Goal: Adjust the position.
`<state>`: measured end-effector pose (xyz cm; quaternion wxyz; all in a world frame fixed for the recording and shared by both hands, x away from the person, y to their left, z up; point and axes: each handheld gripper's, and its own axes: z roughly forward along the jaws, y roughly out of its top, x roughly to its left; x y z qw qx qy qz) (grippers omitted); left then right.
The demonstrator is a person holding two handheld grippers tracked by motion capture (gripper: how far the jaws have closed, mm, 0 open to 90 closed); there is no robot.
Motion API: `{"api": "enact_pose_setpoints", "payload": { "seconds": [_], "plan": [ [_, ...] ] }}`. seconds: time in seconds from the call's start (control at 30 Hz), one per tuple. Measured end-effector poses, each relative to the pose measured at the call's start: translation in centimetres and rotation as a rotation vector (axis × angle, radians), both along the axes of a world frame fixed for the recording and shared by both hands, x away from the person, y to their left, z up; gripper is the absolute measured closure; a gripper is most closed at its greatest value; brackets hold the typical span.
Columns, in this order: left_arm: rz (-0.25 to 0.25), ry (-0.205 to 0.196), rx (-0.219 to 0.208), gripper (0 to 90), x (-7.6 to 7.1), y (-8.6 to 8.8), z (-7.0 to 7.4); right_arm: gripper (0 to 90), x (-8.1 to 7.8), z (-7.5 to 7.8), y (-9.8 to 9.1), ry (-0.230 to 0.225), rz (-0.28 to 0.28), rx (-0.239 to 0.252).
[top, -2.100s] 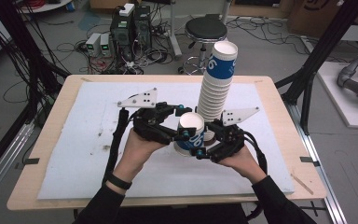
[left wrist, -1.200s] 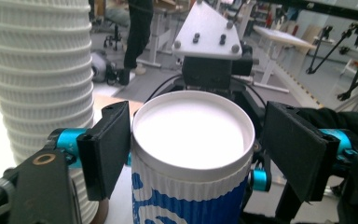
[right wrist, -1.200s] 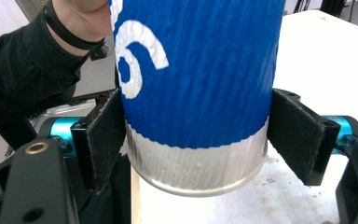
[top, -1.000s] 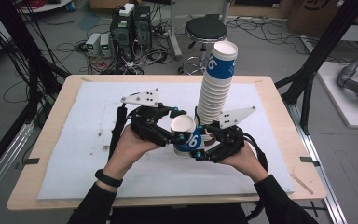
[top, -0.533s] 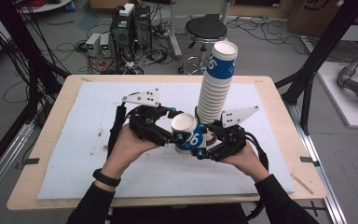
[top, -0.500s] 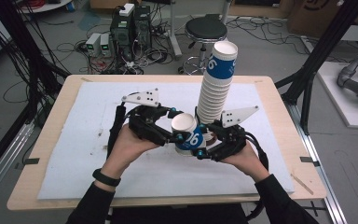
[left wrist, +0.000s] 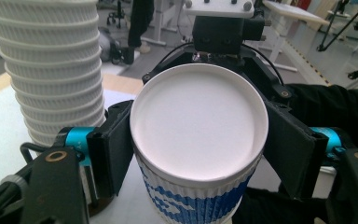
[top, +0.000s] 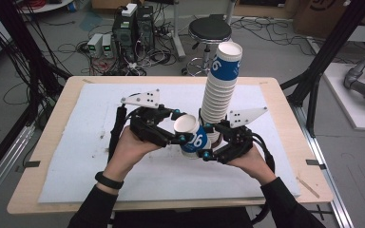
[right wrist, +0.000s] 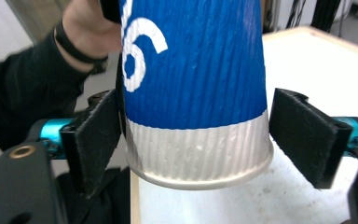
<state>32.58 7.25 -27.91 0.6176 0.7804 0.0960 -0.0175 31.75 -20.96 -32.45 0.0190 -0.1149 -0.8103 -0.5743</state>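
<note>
Right gripper (top: 208, 140) has just let its jaws spread, pads off the blue-and-white paper cup (top: 192, 136). Left gripper (top: 179, 127), just tightened, clamps the cup's rim, tilted above the white mat (top: 76, 156). Behind stands the cup stack (top: 221, 85).

We see white ribbed paper cup with blue print (left wrist: 198, 154), rim toward us, clamped between left gripper (left wrist: 200, 154) black pads; tall stack of white ribbed cups (left wrist: 46, 70) left; jaws just closing.

Black sleeves, a black wristband (top: 109, 180), black grippers with cyan collars.
</note>
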Motion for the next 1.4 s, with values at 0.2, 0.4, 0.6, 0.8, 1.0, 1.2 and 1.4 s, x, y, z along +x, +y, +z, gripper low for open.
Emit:
{"api": "enact_pose_setpoints", "payload": {
  "seconds": [0.2, 0.4, 0.6, 0.8, 1.0, 1.2, 1.4],
  "plan": [
    [0.006, 0.000, -0.085, 29.4, 0.01, 0.40, 0.02, 13.7, -0.15, 0.25, -0.35, 0.004, -0.041, 0.054],
    [0.011, -0.005, -0.139, 29.5, -0.01, 0.69, 0.10, 13.6, -0.11, 0.12, -0.13, 0.043, -0.049, 0.088],
    [0.007, -0.009, -0.137, 29.5, -0.10, 0.38, 0.02, 14.4, -0.06, 0.02, 0.16, 0.049, -0.035, 0.088],
    [0.006, -0.006, -0.124, 29.5, -0.15, 0.29, -0.02, 17.7, -0.02, 0.10, 0.03, 0.039, -0.020, 0.063],
    [-0.003, 0.020, -0.068, 26.0, -0.04, 0.32, -0.02, 18.5, 0.12, 0.20, -0.06, 0.033, -0.014, 0.023],
    [0.005, 0.010, -0.006, 24.0, -0.17, 0.20, 0.08, 19.4, 0.28, 0.23, -0.19, 0.035, -0.014, 0.002],
    [0.018, -0.004, 0.061, 22.5, -0.33, 0.32, 0.48, 19.5, 0.35, 0.33, -0.31, 0.036, -0.002, -0.029]
  ]
}}
